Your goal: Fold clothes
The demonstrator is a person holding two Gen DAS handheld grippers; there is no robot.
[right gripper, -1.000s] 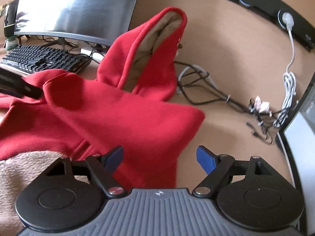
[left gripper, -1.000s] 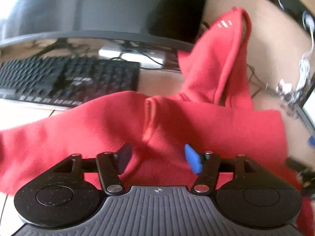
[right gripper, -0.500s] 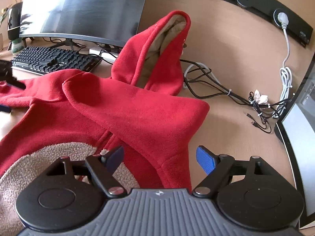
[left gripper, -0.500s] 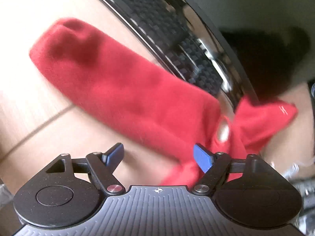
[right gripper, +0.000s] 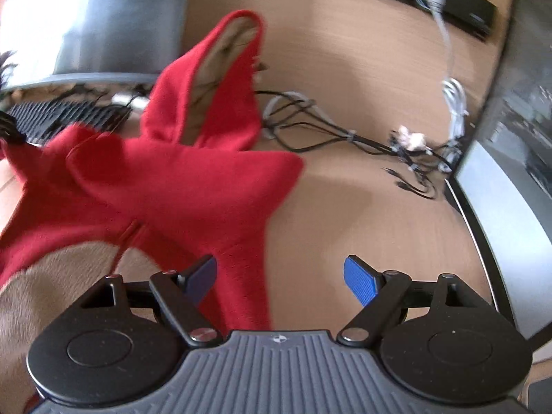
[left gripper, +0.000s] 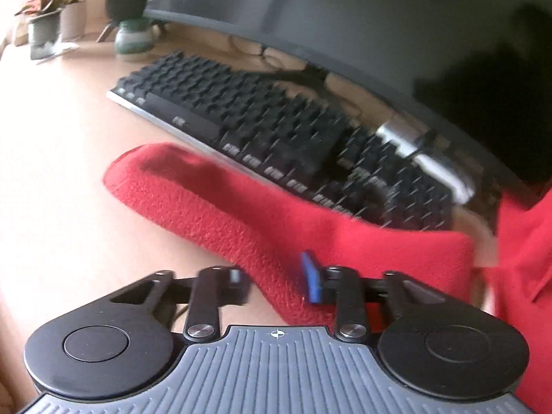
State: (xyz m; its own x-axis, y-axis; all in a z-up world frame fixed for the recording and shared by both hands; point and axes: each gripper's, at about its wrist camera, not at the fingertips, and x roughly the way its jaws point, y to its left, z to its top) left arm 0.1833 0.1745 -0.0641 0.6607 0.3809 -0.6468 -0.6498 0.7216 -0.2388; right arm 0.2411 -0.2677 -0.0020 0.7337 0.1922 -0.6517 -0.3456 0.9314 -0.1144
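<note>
A red fleece hooded garment [right gripper: 179, 186] with a tan belly patch [right gripper: 58, 276] lies on the wooden desk. Its hood [right gripper: 214, 79] stands up against the back wall. One sleeve is folded across the chest. In the left wrist view the other red sleeve [left gripper: 241, 214] stretches out in front of the keyboard. My left gripper [left gripper: 276, 281] has its jaws half closed around the lower edge of this sleeve. My right gripper [right gripper: 279, 276] is open and empty above the garment's right side.
A black keyboard [left gripper: 276, 127] and a curved monitor [left gripper: 362, 17] stand behind the sleeve. Potted plants [left gripper: 51, 10] are at the far left. Tangled cables [right gripper: 345, 138] and a white cord [right gripper: 452, 96] lie at the back right, beside a second screen [right gripper: 517, 138].
My left gripper swung from the garment's shoulder out to the left sleeve and its jaws narrowed around the sleeve edge. My right gripper stayed open and drew back slightly to the right.
</note>
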